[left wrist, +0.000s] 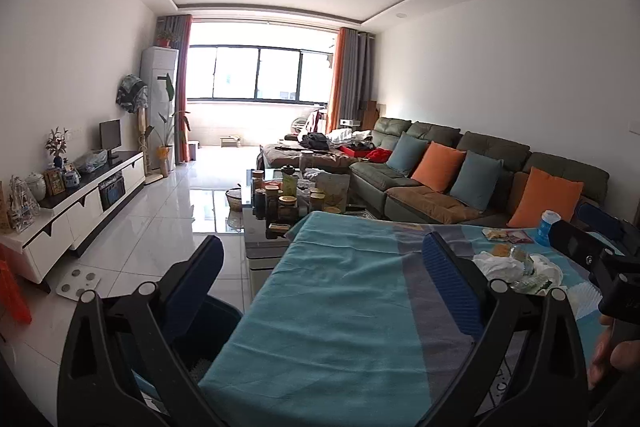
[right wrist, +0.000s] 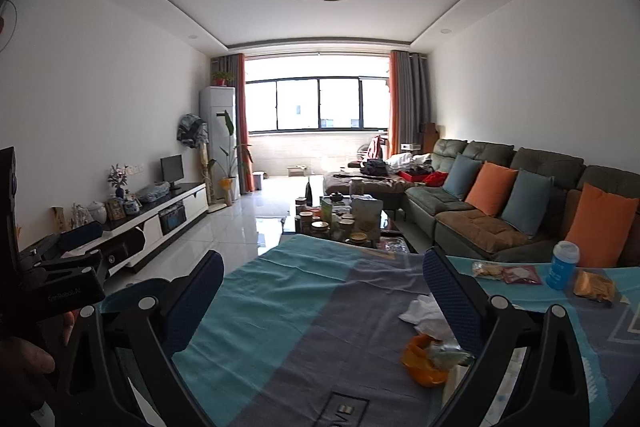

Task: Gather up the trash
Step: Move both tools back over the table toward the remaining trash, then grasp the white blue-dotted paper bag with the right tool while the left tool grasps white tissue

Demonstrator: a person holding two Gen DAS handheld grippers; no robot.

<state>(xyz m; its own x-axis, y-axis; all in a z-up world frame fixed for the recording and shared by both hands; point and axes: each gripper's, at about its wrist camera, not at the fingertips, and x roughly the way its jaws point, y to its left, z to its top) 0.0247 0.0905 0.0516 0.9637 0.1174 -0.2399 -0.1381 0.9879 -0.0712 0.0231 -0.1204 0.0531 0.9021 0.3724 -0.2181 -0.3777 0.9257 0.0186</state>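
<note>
nothing appears collected yet, judging by how things are lying: the trash is still sitting scattered on the counter point(right wrist: 304, 311), which is wearing a teal and grey cloth, and neither tool is carrying anything. the left tool point(left wrist: 324, 259) is hanging with its blue pads spread wide apart and empty, pointing out over the counter's left edge. the right tool point(right wrist: 320, 279) is likewise gaping wide with nothing between its pads, hovering above the middle of the cloth

the nearest rubbish to the right tool is the crumpled white tissue point(right wrist: 420, 311), lying just beside the inner face of its right pad, with the orange wrapper point(right wrist: 420, 359) sitting lower and closer to the camera, partly tucked under that same finger. further off to the right, near the sofa side of the counter, a snack packet point(right wrist: 486, 270) and a red wrapper point(right wrist: 520, 274) are lying next to each other, then a blue bottle point(right wrist: 562, 265) standing upright, and a yellow packet point(right wrist: 594, 285) beside it

from the left wrist view the white tissue heap point(left wrist: 504, 267) is lying to the right of the left tool, beyond its right pad, so the right tool looks better placed for it. a dark blue bin point(left wrist: 208, 323) is showing below the counter's left edge, under the left tool; i judge that is where the pieces are meant to go, and all of them are remaining to be moved
</note>
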